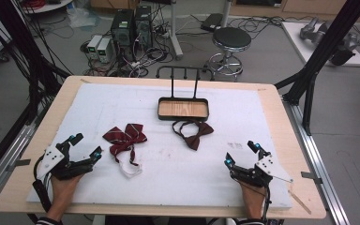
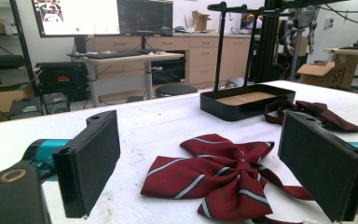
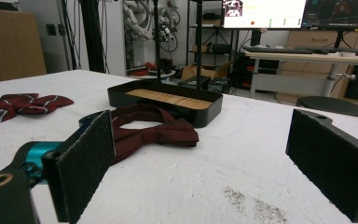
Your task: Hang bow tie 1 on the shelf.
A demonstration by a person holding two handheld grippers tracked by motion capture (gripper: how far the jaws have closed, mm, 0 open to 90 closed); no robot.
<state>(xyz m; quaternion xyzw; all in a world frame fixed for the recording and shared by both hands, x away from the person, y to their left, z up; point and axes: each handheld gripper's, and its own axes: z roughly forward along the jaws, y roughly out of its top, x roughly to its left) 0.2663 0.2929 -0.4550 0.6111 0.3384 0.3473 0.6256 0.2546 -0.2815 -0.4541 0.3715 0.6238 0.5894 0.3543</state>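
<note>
A striped red bow tie (image 1: 124, 137) (image 2: 223, 175) (image 3: 21, 103) with a white strap lies on the white mat, left of centre. A plain dark red bow tie (image 1: 194, 132) (image 2: 314, 113) (image 3: 147, 129) lies just in front of the black tray (image 1: 183, 116) (image 2: 247, 108) (image 3: 168, 108), which has a wooden floor and a tall handle. My left gripper (image 1: 86, 146) (image 2: 198, 161) rests open at the near left, with the striped tie ahead of its jaws. Open too, my right gripper (image 1: 240, 153) (image 3: 200, 163) sits at the near right, nothing between its jaws.
The white mat (image 1: 168, 178) covers most of the wooden table (image 1: 281, 117). A black stool (image 1: 231, 40) and computer cases (image 1: 132, 26) with cables stand on the floor beyond the far edge. Black frame posts (image 1: 326, 47) rise at the right.
</note>
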